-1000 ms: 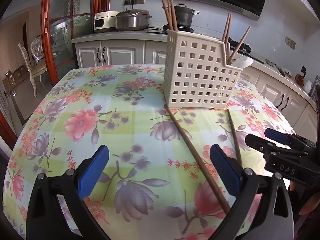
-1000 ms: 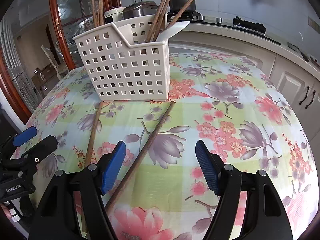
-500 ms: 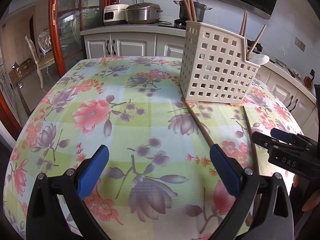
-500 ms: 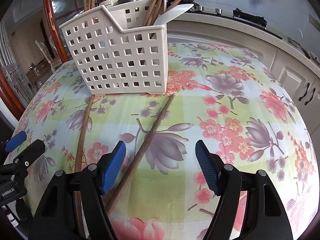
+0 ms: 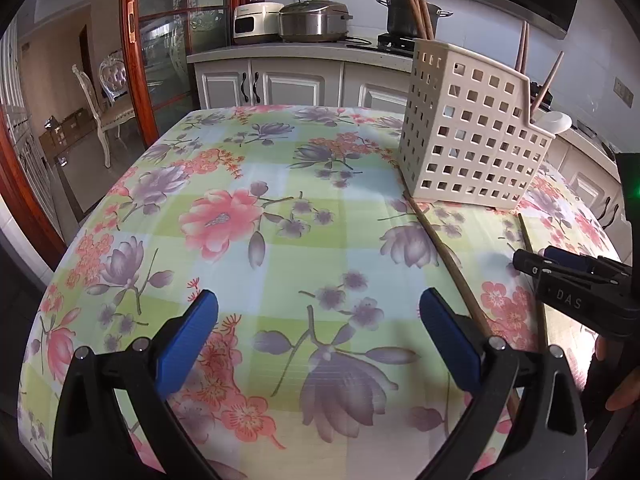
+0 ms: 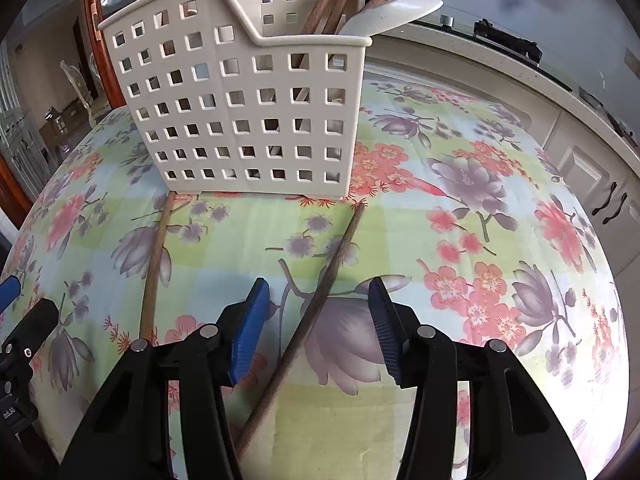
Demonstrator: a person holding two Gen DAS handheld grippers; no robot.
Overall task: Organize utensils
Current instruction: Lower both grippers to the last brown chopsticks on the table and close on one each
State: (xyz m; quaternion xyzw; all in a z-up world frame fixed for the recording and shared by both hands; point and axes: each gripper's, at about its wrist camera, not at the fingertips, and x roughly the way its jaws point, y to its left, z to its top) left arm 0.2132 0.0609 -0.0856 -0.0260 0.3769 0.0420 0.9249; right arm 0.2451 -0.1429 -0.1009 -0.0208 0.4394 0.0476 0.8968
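Observation:
A white perforated utensil caddy stands on the floral tablecloth and holds several chopsticks and a white spoon; it also shows in the left wrist view. Two loose wooden chopsticks lie in front of it. My right gripper is open low over the table, its jaws on either side of the right chopstick. The other chopstick lies to its left. My left gripper is open and empty over bare cloth, left of that chopstick.
The table edge curves away on all sides. A kitchen counter with a rice cooker and pot runs behind the table. A glass door with a red frame and a chair stand at the left.
My right gripper has moved forward and down so the right chopstick now lies between its jaws, and the jaws have narrowed. My left gripper has drifted left, away from the chopsticks.

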